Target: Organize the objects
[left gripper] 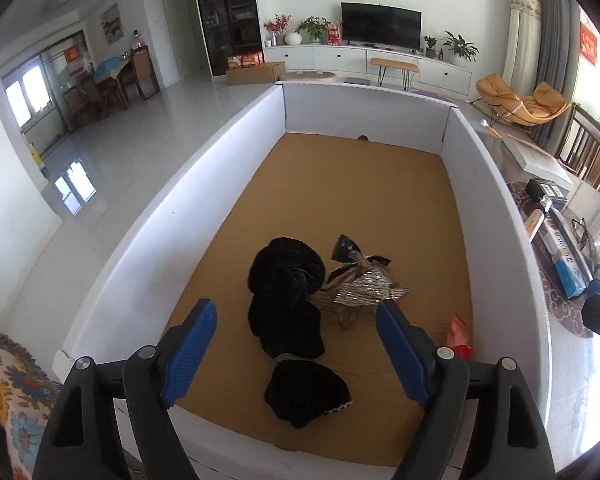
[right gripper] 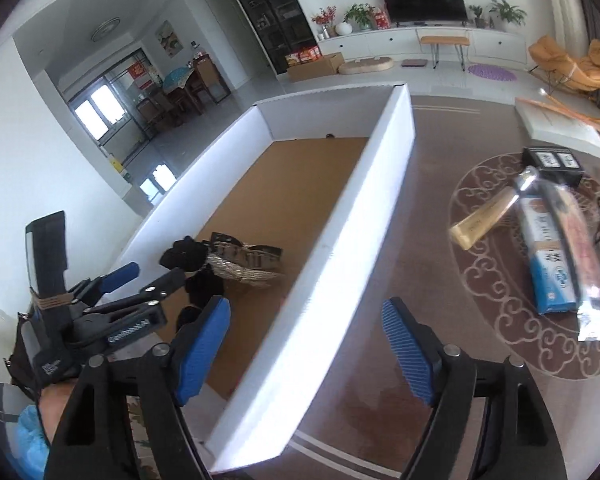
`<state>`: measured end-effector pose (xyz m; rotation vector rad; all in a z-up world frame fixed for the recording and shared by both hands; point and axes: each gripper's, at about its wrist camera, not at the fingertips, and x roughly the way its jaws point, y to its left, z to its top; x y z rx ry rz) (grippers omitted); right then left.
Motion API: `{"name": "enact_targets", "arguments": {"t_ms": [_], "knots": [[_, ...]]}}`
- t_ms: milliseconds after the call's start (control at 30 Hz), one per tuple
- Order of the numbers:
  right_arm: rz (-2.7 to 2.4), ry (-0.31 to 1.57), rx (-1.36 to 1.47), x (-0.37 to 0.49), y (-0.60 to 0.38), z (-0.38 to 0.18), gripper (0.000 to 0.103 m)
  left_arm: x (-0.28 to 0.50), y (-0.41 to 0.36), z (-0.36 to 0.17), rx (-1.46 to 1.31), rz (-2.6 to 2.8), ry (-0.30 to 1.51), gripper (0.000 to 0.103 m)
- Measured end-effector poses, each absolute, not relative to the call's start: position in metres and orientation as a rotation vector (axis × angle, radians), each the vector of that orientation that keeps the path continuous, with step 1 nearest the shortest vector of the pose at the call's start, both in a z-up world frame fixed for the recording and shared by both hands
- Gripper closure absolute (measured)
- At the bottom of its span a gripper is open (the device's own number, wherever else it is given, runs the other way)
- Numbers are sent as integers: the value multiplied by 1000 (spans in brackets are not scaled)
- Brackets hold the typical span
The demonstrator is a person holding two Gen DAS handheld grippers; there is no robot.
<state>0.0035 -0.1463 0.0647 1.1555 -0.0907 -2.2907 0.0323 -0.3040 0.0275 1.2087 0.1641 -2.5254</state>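
Left wrist: black velvet garment (left gripper: 292, 332) lies lengthwise in box (left gripper: 140, 240).

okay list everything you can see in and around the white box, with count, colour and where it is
box: one, white walls, brown cardboard floor, centre
velvet cloth: one, black, bunched on box floor
sequinned bow: one, silver and black, touching the cloth
small packet: one, red, box floor by right wall
carton: one, blue and white, on patterned mat outside the box
tube: one, cream and silver, on the mat
left gripper: one, black, blue pads, open above the cloth
right gripper: one, same colours, open over box wall
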Motion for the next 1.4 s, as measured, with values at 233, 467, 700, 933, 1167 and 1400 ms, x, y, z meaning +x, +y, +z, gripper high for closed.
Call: {"name": "enact_targets", "arguments": {"t_ms": [233,467,700,933,1167,1400], "knots": [[-2719,47,1200,8,-7,19,12,22,-191,53,1193,-2861,256,21],[-2889,-72,1318,16,97,-19,12,9,-49,30,1375,-3060,166,1],[-2889,-214,1404,15,121,-29,12,-9,6,-34,1488,-2972,37,1],[-2876,-209,1464,8,119,-40,11,-28,-6,-61,1512,-2908,6,1],[-2874,-143,1481,6,111,-44,5,-31,-6,-66,1501,-2906,-61,1],[-2871,-130,1491,6,110,-46,1,-33,-3,-68,1505,-2895,-111,0]]}}
